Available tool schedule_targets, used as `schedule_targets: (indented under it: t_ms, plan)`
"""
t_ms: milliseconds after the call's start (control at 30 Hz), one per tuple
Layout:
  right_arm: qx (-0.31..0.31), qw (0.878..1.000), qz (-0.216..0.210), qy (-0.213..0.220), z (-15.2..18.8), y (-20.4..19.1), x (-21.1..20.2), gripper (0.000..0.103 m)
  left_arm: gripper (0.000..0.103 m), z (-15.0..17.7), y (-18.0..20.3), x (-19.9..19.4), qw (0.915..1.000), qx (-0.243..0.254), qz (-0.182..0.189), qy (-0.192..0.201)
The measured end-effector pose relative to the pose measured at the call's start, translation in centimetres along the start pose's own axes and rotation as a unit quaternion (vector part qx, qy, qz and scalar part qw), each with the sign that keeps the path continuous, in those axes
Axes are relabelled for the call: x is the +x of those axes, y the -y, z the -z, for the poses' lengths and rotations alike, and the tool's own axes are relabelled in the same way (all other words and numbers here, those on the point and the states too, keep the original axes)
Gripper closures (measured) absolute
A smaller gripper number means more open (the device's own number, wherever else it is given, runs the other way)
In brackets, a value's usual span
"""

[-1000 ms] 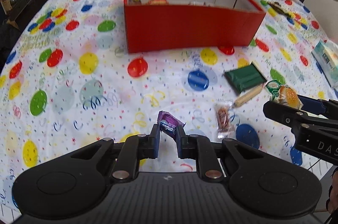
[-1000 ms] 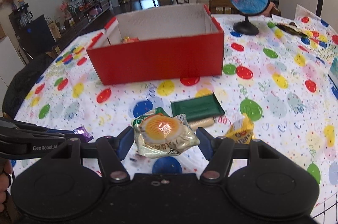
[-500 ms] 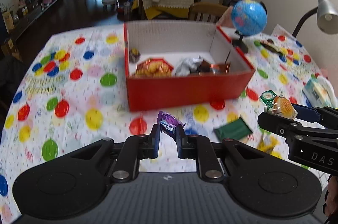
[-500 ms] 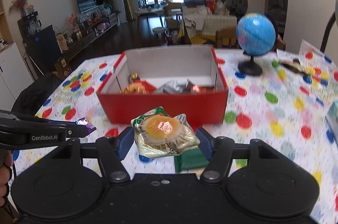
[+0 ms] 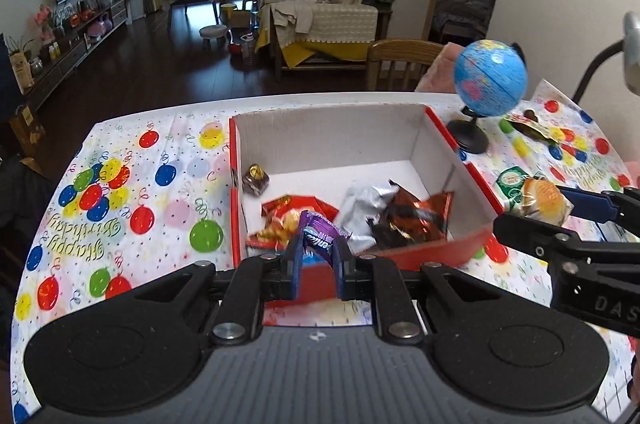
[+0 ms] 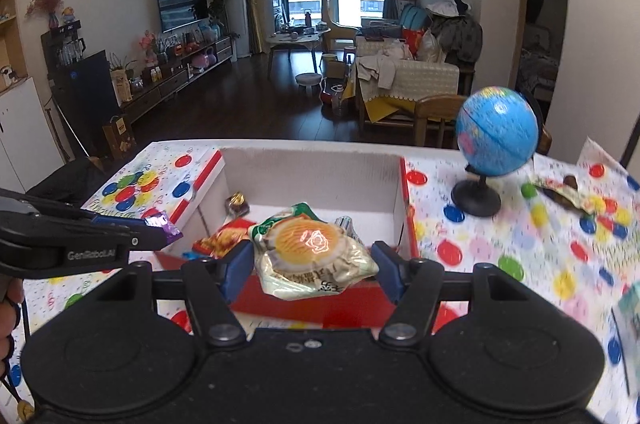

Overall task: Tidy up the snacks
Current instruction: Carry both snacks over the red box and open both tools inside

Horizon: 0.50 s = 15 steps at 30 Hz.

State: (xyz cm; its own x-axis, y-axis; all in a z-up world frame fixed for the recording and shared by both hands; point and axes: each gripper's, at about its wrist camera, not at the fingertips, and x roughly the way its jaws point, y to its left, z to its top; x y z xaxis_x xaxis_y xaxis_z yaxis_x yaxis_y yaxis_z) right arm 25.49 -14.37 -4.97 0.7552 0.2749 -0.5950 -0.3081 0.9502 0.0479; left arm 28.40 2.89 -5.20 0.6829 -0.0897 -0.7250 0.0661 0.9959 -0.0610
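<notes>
My left gripper [image 5: 317,256] is shut on a small purple candy wrapper [image 5: 320,234], held in the air just before the near wall of the red box [image 5: 448,252]. My right gripper [image 6: 310,260] is shut on a puffy clear packet with an orange round cake [image 6: 312,250], also raised in front of the red box [image 6: 320,304]. In the left wrist view the right gripper [image 5: 536,202] and its cake packet [image 5: 540,196] hang at the box's right corner. The box holds a red snack bag [image 5: 288,212], a silver wrapper [image 5: 364,204], a brown foil bag [image 5: 416,216] and a dark chocolate [image 5: 255,180].
A blue globe [image 5: 490,82] on a black stand sits right of the box, with a wrapper [image 5: 532,126] beyond it. The table carries a balloon-print cloth [image 5: 132,192]. A lamp arm [image 5: 596,64] rises at the far right. A wooden chair [image 5: 400,62] stands behind the table.
Both grippers rose and moved toward the red box with their snacks still held. The box's inside came into view, and the loose snacks on the cloth dropped out of sight.
</notes>
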Motion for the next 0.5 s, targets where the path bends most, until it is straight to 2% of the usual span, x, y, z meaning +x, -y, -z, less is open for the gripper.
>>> schedule_targets:
  t_ms: [500]
  plan:
    - [-0.017, 0.999, -0.014, -0.049, -2.9, 2.6, 10.4, 0.040, 0.087, -6.5, -0.5, 10.2, 0.9988, -0.002, -0.043, -0.025]
